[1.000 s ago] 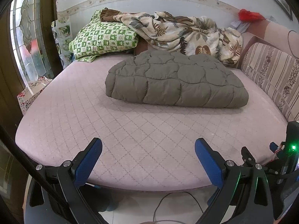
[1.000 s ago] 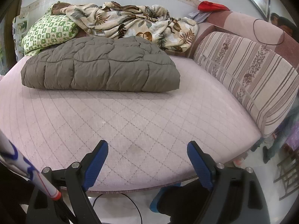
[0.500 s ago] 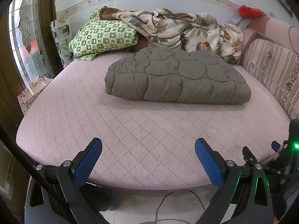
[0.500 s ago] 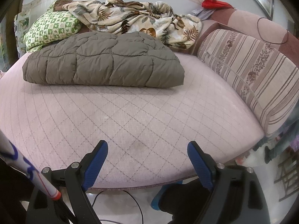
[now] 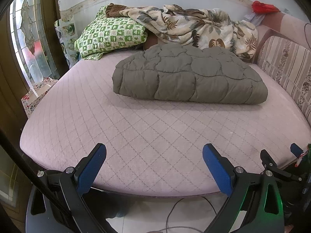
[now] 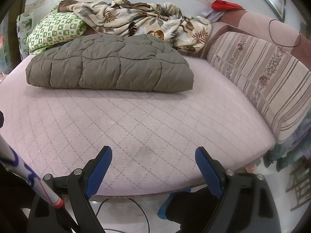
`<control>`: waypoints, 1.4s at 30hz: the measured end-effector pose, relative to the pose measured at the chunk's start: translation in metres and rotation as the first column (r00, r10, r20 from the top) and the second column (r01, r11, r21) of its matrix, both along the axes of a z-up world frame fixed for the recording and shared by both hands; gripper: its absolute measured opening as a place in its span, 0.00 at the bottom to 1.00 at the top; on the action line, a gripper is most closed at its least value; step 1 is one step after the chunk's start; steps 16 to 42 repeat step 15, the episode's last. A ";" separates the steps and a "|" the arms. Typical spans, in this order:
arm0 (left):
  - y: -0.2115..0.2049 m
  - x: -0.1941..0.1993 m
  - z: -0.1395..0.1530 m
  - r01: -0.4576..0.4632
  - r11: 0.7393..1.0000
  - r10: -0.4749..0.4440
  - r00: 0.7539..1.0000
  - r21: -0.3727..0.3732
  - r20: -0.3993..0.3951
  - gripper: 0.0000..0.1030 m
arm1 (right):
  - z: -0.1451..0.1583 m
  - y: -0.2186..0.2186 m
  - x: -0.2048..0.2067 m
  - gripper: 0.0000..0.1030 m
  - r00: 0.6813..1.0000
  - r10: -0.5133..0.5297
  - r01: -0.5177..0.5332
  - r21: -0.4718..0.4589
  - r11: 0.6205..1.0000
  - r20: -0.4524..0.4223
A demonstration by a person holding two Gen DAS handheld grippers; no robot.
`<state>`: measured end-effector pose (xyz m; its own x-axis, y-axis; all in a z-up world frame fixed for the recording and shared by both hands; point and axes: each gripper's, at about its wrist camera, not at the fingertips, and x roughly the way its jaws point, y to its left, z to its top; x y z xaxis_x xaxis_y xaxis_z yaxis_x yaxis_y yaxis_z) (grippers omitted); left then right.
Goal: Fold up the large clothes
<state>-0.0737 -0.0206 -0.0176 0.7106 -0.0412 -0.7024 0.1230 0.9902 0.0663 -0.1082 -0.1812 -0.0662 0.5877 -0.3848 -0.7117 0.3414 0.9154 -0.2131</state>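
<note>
A puffy grey-brown quilted jacket (image 5: 190, 75), folded into a fat soft block w/ stitched squares, lies at the far-middle of the bed (image 5: 136, 136). The bed cover is pink w/ a diamond stitch pattern, flat and smooth. Behind the jacket: a green checked pillow (image 5: 110, 36) and a crumpled leaf-print blanket (image 5: 194, 27). A striped cushion (image 6: 262, 73) lines the right side. Lots of bare bed between jacket and the near rounded edge. Left gripper (image 5: 154, 158) and right gripper (image 6: 153, 162) hang over that near edge, blue pads spread wide, nothing between them. Vs a sec ago, the jacket sits a bit lower in both views; the jaws are as wide as before.
</note>
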 end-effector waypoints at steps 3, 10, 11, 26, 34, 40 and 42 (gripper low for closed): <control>0.001 0.001 -0.002 0.000 1.000 0.000 1.000 0.000 -0.004 0.96 | 0.001 0.002 0.000 0.88 1.000 0.004 -0.004 -0.001 1.000 0.002; 0.002 0.004 -0.006 0.000 1.000 0.000 1.000 -0.006 -0.012 0.96 | 0.000 0.004 0.001 0.88 1.000 0.016 -0.016 0.004 1.000 0.000; 0.003 0.004 -0.007 -0.001 1.000 0.001 1.000 -0.010 -0.013 0.96 | 0.000 0.004 0.001 0.88 1.000 0.016 -0.016 0.006 1.000 -0.001; 0.004 0.005 -0.008 -0.004 1.000 0.004 1.000 0.001 -0.014 0.96 | 0.000 0.004 0.002 0.88 1.000 0.016 -0.016 0.011 1.000 -0.004; 0.004 0.005 -0.008 -0.004 1.000 0.004 1.000 0.001 -0.014 0.96 | 0.000 0.004 0.002 0.88 1.000 0.016 -0.016 0.011 1.000 -0.004; 0.004 0.005 -0.008 -0.004 1.000 0.004 1.000 0.001 -0.014 0.96 | 0.000 0.004 0.002 0.88 1.000 0.016 -0.016 0.011 1.000 -0.004; 0.004 0.005 -0.008 -0.004 1.000 0.004 1.000 0.001 -0.014 0.96 | 0.000 0.004 0.002 0.88 1.000 0.016 -0.016 0.011 1.000 -0.004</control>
